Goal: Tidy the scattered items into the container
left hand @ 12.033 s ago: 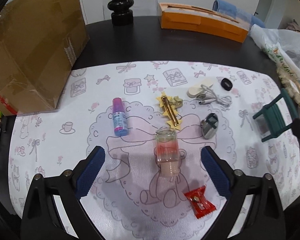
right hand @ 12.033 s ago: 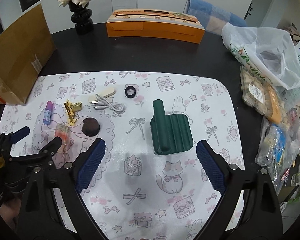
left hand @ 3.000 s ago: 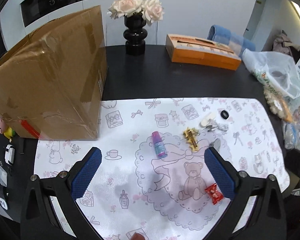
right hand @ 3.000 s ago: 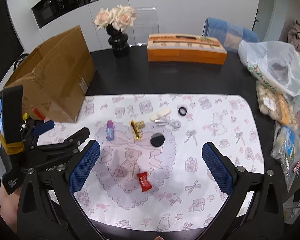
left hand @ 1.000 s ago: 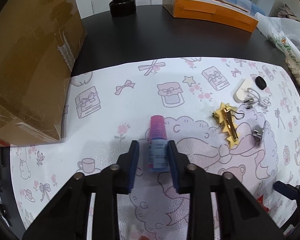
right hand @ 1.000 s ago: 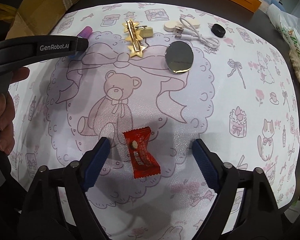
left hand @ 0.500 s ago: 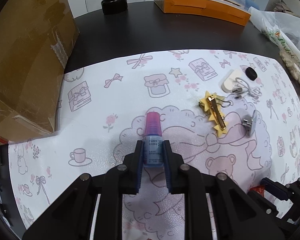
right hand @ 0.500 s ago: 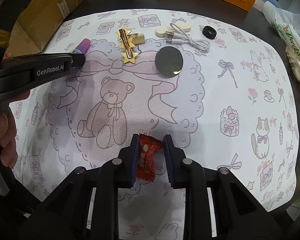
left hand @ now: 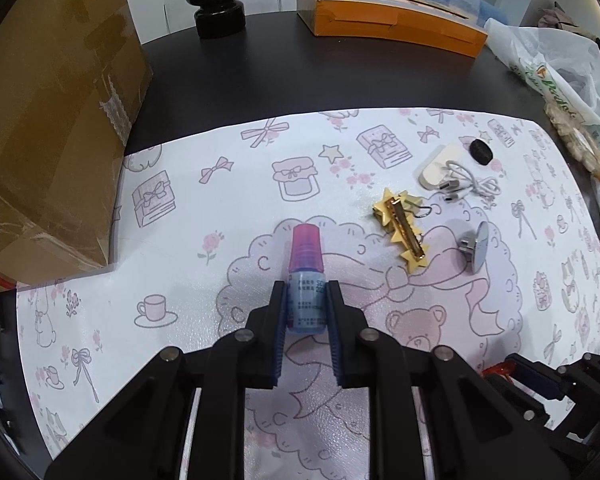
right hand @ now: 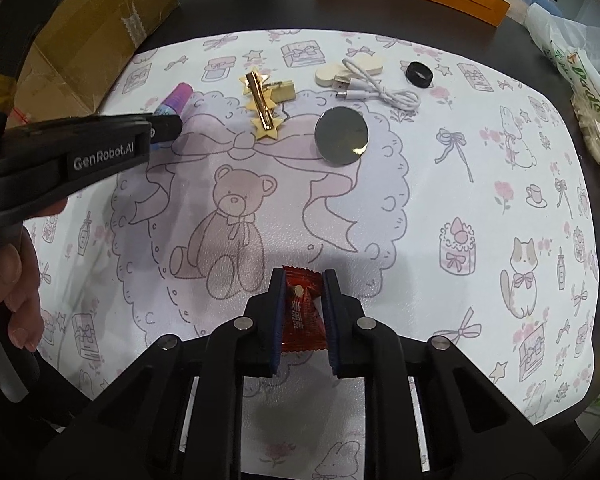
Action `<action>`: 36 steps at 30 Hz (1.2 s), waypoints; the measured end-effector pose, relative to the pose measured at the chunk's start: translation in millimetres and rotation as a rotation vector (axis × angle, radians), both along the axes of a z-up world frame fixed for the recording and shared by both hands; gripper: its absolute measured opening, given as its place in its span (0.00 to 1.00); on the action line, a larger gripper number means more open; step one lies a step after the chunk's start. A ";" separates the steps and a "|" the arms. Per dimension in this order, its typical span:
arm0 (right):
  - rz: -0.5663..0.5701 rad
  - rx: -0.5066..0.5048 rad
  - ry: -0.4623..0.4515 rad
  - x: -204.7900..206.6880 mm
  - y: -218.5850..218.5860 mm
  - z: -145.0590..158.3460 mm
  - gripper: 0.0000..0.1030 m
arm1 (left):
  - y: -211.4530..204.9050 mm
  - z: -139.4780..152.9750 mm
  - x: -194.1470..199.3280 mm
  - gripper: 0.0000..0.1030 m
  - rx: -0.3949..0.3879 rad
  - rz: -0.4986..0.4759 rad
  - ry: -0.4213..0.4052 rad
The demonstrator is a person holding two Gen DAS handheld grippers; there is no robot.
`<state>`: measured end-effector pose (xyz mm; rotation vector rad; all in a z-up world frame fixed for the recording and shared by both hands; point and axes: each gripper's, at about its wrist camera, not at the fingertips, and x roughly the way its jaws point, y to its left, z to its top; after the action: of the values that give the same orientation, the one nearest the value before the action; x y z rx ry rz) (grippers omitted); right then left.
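My left gripper (left hand: 306,286) is shut on a small blue bottle with a pink cap (left hand: 306,268), which lies on the patterned mat (left hand: 204,208). The same bottle (right hand: 175,101) shows in the right wrist view, held by the left gripper (right hand: 168,128). Close to the mat's near edge, my right gripper (right hand: 304,278) is shut on a red candy wrapper (right hand: 303,312). A gold star hair clip (left hand: 400,228), a round mirror (right hand: 341,136), a white cable (right hand: 380,88), a cream pad (right hand: 350,68) and a black ring (right hand: 419,74) lie scattered farther back.
A cardboard box (left hand: 48,120) stands at the left on the black table (left hand: 260,80). An orange box (left hand: 388,26) and a black vase (left hand: 216,0) are at the back. Plastic bags (left hand: 560,64) crowd the right edge. A hand (right hand: 8,280) holds the left gripper.
Both grippers, wide open earlier, have closed: the left on the blue bottle, the right on the red candy. The green rack and glass jar seen long ago are gone from the mat.
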<state>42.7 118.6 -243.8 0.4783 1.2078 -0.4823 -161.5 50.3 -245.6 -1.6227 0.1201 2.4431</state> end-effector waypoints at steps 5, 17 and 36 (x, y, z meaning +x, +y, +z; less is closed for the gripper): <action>-0.012 -0.006 -0.016 -3.4 -2.5 9.5 0.17 | 2.1 5.6 2.8 0.18 0.009 -0.006 0.005; -0.032 -0.057 -0.069 7.9 -7.3 44.1 0.17 | 0.3 40.4 9.1 0.18 0.030 -0.012 0.042; -0.004 -0.173 -0.214 48.7 -5.5 154.5 0.17 | -31.9 141.0 17.5 0.18 0.100 0.026 0.209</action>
<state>91.4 113.1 -89.3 0.3741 0.9503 -0.5208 -144.0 18.3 -104.5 -1.3345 0.0082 2.5883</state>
